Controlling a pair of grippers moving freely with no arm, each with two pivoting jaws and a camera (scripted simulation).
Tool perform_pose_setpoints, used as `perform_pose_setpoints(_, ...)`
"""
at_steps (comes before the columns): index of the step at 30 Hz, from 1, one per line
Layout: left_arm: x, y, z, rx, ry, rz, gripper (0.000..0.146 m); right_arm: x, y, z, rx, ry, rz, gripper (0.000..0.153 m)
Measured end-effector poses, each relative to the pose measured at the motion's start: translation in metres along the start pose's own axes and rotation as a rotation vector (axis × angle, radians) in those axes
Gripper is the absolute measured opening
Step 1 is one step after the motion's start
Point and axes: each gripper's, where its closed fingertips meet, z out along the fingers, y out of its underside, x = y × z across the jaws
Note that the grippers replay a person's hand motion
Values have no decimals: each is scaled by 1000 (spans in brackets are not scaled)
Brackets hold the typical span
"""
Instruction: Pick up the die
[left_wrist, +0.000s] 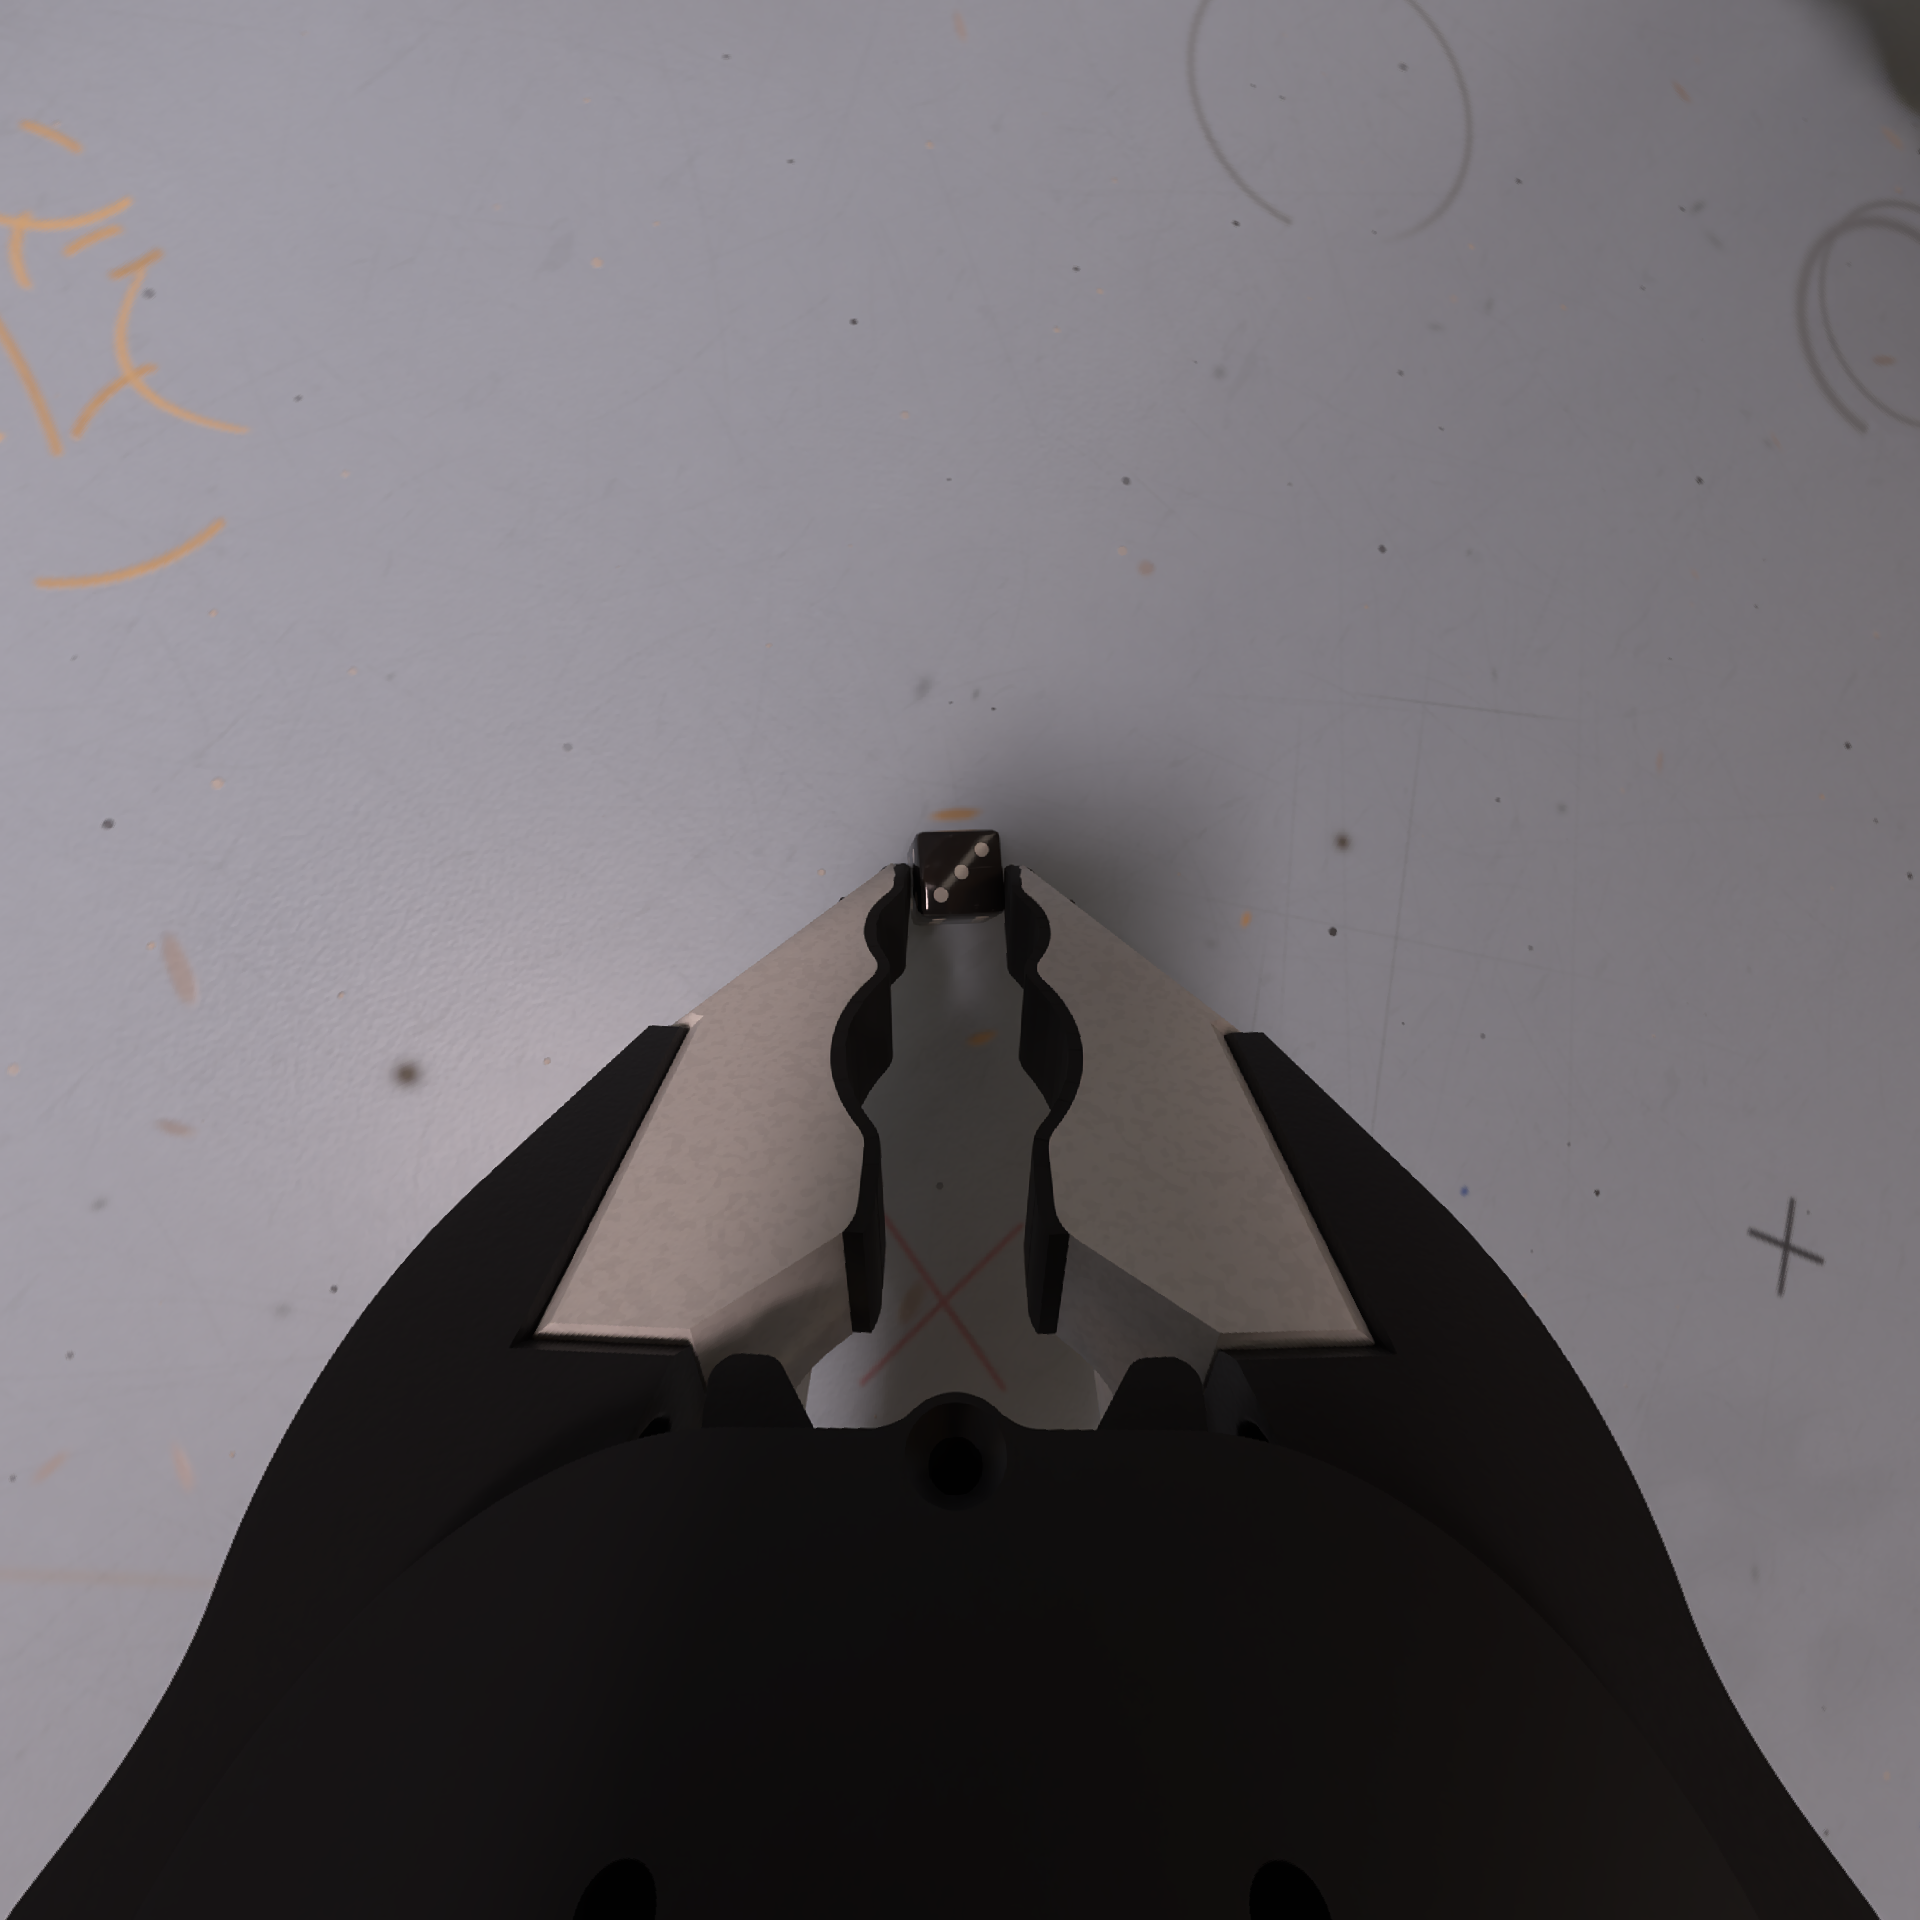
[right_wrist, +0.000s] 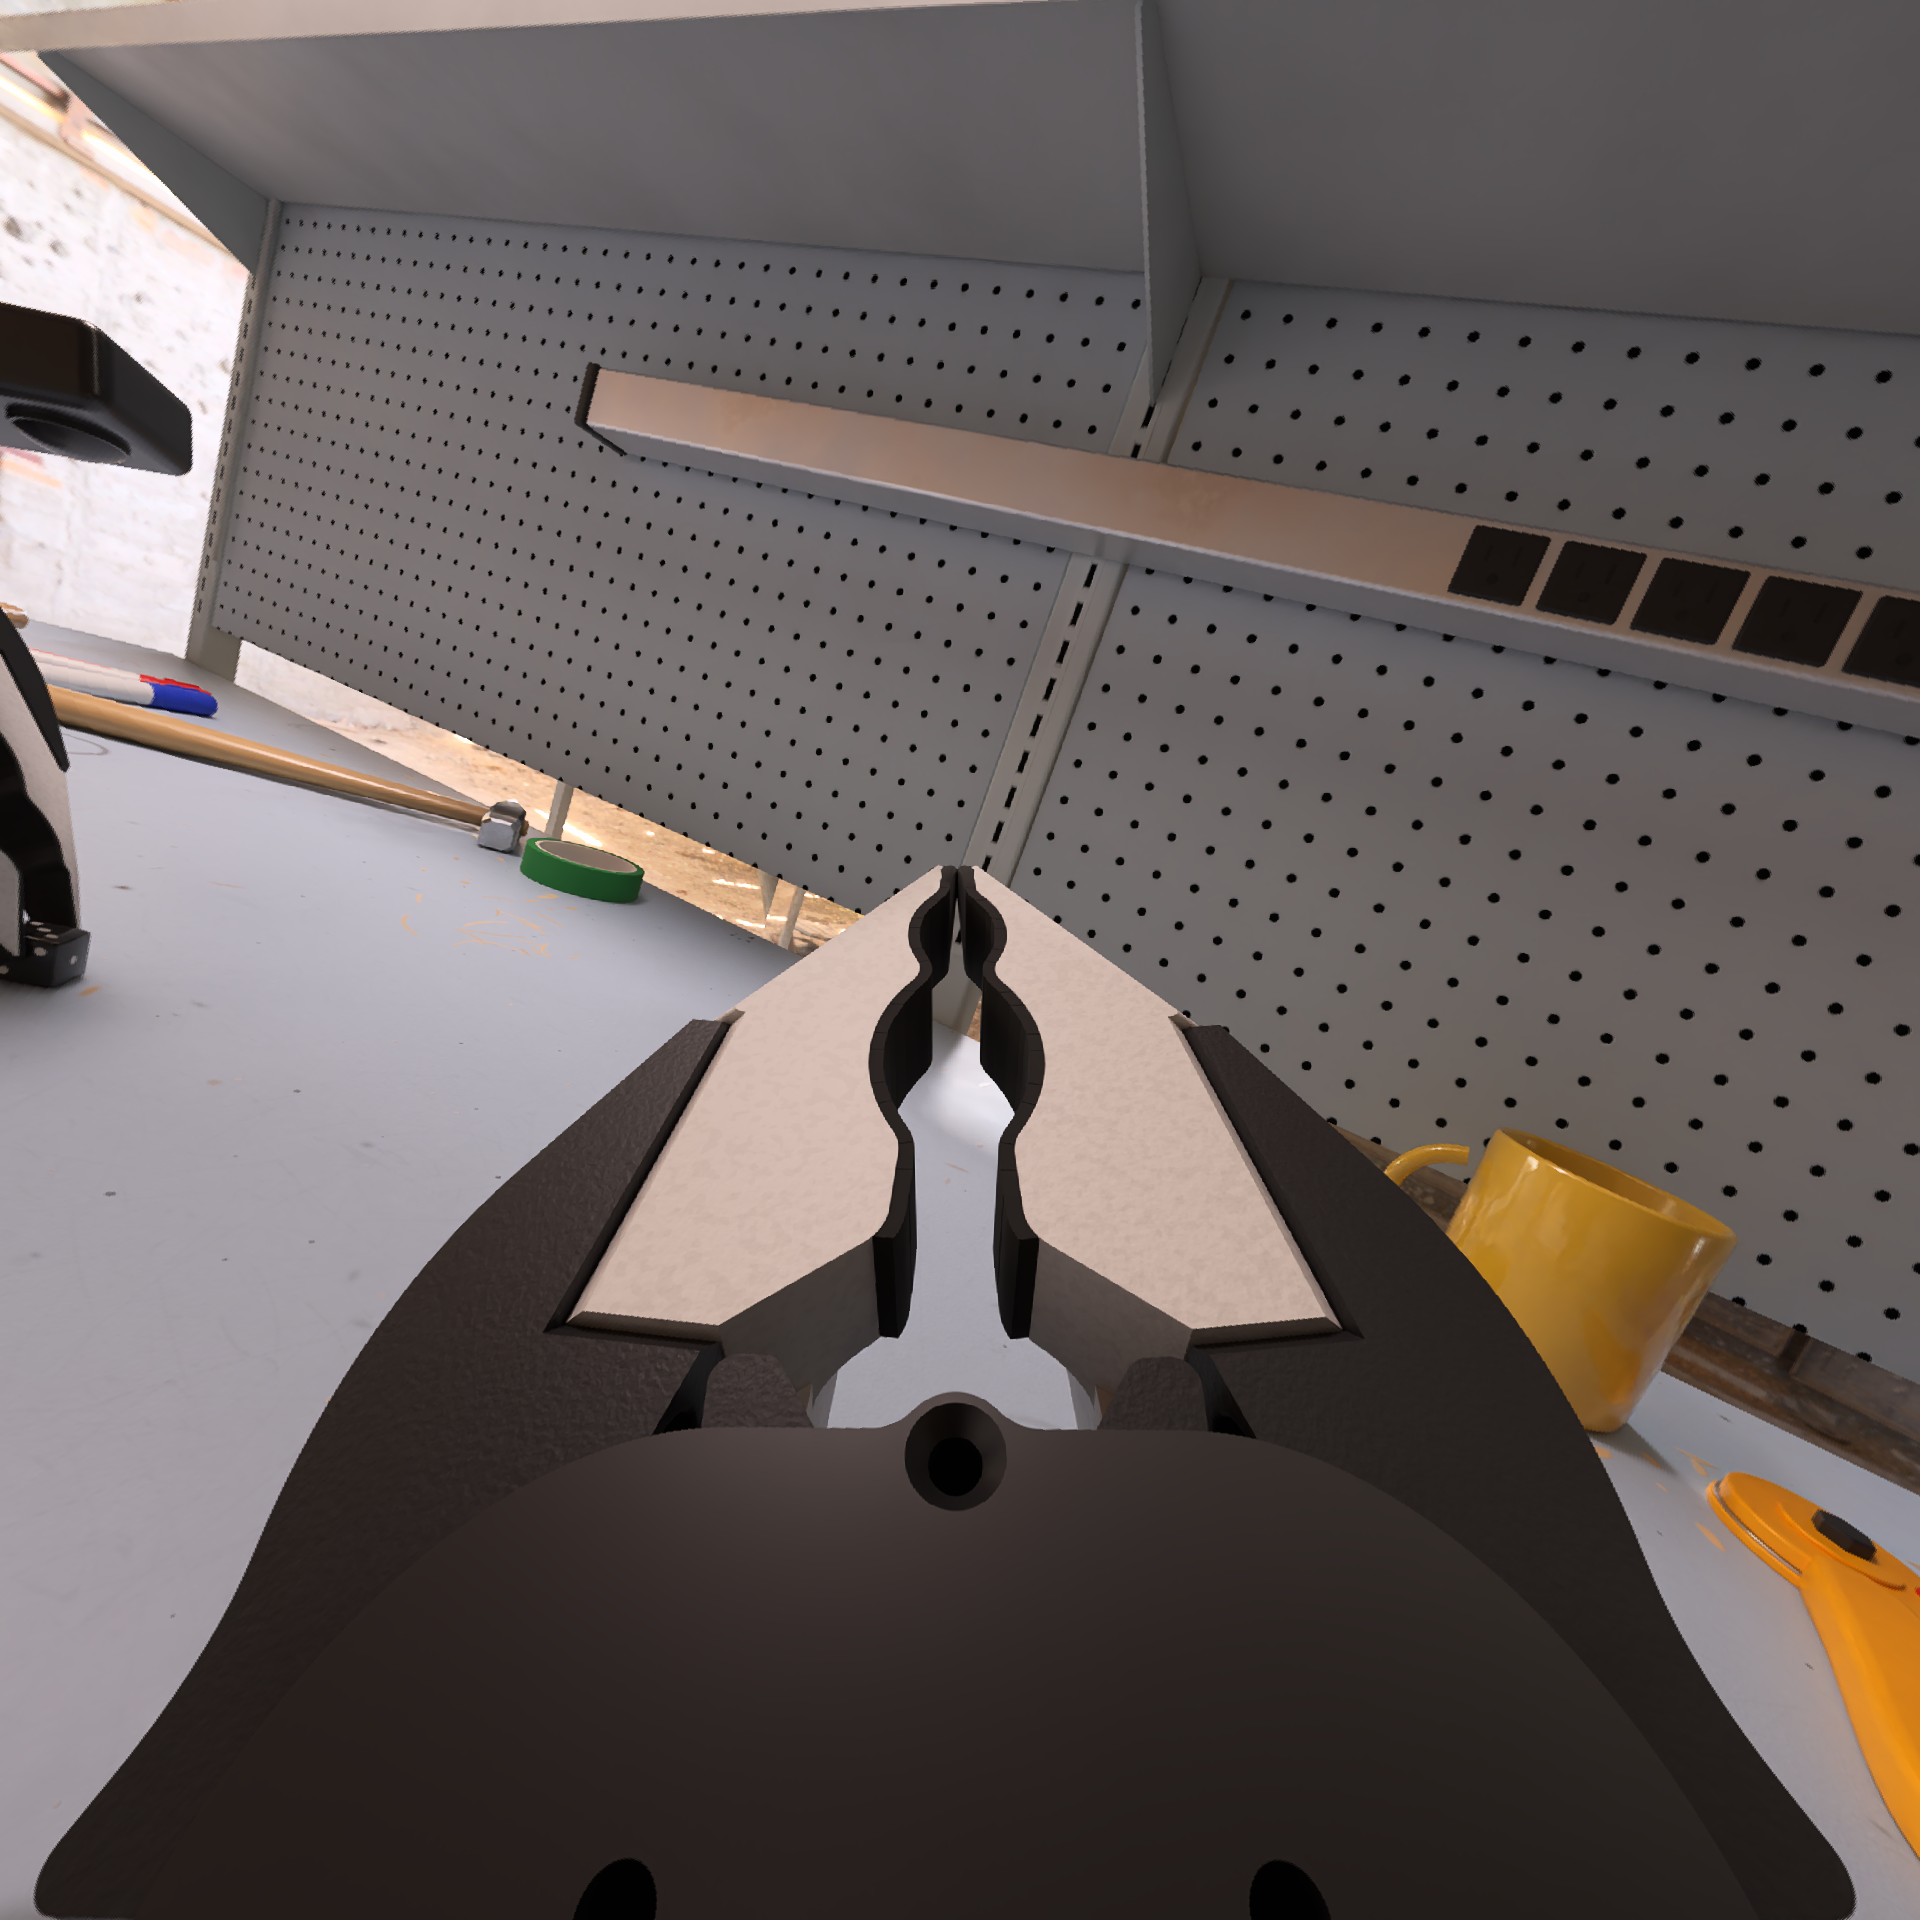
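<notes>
The die (left_wrist: 956, 878) is small and black with white pips, three of them on the face toward me. My left gripper (left_wrist: 957, 891) is shut on it, one fingertip against each side, right at the grey table (left_wrist: 623, 520). I cannot tell whether the die touches the table. In the right wrist view the die (right_wrist: 50, 951) and the left gripper's fingers (right_wrist: 31, 831) show at the far left edge, low over the table. My right gripper (right_wrist: 956, 875) is shut and empty, held above the table and pointing at the pegboard (right_wrist: 675, 623).
A yellow mug (right_wrist: 1579, 1268) and an orange cutter (right_wrist: 1849, 1621) lie to the right. A green tape roll (right_wrist: 582, 868), a hammer (right_wrist: 312, 774) and markers (right_wrist: 156, 694) lie at the back left. A power strip (right_wrist: 1143, 488) and a shelf hang overhead.
</notes>
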Motion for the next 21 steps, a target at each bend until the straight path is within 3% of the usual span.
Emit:
perform_pose_setpoints(8, 12, -7, -5, 27, 43, 64, 17, 0, -1, -1, 2, 0, 1, 0)
perform_pose_setpoints(14, 29, -48, -30, 249, 51, 131, 17, -1, -10, -3, 7, 10, 28, 0)
perform_pose_setpoints(19, 62, -98, -51, 556, 171, 110, 17, -55, -50, 10, -38, -252, 173, 0)
perform_pose_setpoints(21, 56, -112, -52, 631, 34, 82, 17, -87, -58, 14, -77, -378, 274, 1)
